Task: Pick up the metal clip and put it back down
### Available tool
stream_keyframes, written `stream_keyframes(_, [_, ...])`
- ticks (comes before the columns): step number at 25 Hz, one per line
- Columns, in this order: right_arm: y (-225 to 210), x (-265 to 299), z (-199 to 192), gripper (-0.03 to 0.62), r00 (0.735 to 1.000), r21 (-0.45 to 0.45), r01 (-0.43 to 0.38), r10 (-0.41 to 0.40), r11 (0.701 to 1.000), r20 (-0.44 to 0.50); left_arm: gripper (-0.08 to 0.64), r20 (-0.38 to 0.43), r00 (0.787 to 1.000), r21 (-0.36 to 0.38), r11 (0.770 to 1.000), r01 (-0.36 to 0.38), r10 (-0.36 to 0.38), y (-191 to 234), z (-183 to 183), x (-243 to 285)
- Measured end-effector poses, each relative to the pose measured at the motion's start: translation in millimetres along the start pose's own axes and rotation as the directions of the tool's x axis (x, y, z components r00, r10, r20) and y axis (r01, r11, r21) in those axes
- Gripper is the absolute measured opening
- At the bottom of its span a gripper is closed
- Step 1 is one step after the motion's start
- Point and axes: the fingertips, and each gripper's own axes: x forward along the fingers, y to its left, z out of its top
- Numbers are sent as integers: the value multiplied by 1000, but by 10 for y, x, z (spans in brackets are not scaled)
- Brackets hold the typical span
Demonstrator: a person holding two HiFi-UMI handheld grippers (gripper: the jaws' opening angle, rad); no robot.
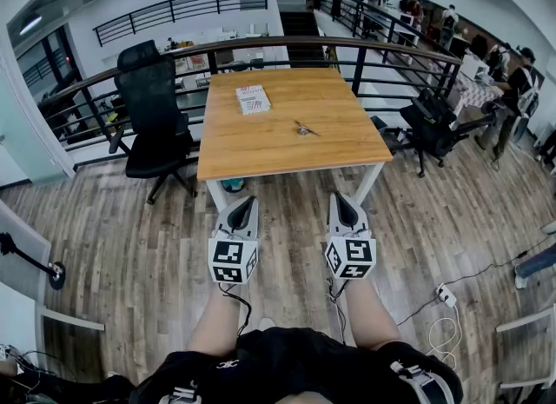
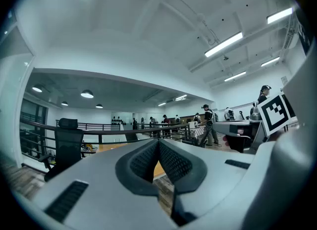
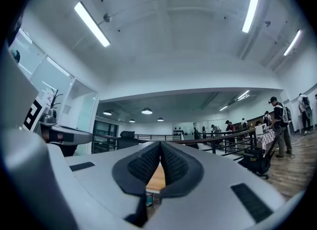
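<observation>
The metal clip [image 1: 303, 128] lies on the wooden table [image 1: 261, 146], right of the table's middle. Both grippers hang over the floor in front of the table's near edge, well short of the clip. My left gripper [image 1: 250, 201] is shut, its black pads meeting at the tips with nothing between them. My right gripper [image 1: 337, 196] is likewise shut and empty. In the left gripper view the left gripper [image 2: 158, 142] points level toward the table, and the right gripper view shows the right gripper [image 3: 160, 146] doing the same. The clip is too small to make out in either gripper view.
A small printed booklet [image 1: 253, 99] lies at the table's far left. A black office chair [image 1: 155, 115] stands left of the table, another chair [image 1: 432, 124] to the right. A black railing [image 1: 261, 46] runs behind the table. People stand far back right. A power strip [image 1: 446, 294] and cable lie on the floor.
</observation>
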Motion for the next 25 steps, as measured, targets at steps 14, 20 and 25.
stream_keyframes(14, [346, 483, -51, 15, 999, -42, 32, -32, 999, 4, 12, -14, 999, 2, 999, 43, -43, 472, -121, 273])
stream_keyframes(20, [632, 705, -88, 15, 999, -30, 47, -47, 998, 11, 12, -8, 997, 9, 997, 80, -80, 736, -137, 349])
stream_keyframes(25, [719, 879, -131, 15, 998, -43, 62, -62, 997, 6, 12, -9, 996, -17, 996, 87, -87, 964, -192, 434])
